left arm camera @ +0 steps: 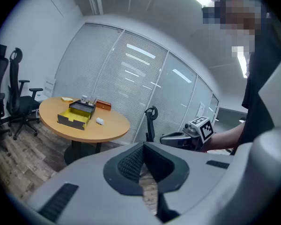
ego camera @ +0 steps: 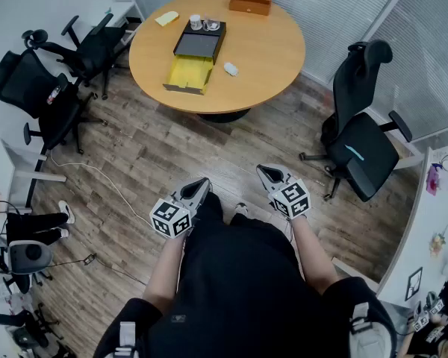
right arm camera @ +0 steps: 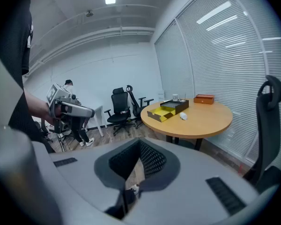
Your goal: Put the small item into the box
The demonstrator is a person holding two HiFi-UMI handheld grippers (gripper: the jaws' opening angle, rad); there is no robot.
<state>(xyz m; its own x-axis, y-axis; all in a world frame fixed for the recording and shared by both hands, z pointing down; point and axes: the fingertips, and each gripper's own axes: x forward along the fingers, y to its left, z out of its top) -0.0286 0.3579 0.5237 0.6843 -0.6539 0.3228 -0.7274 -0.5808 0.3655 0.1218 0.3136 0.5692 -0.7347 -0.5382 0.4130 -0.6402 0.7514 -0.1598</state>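
small item [ego camera: 231,68], just one, lies beside one open yellow box [ego camera: 190,71].

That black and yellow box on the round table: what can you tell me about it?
The box lies open and flat on the table. One shallow half is black with a grey floor, the other yellow inside with dark walls. It looks like card. Both halves seem empty. The white item lies beside it, apart.
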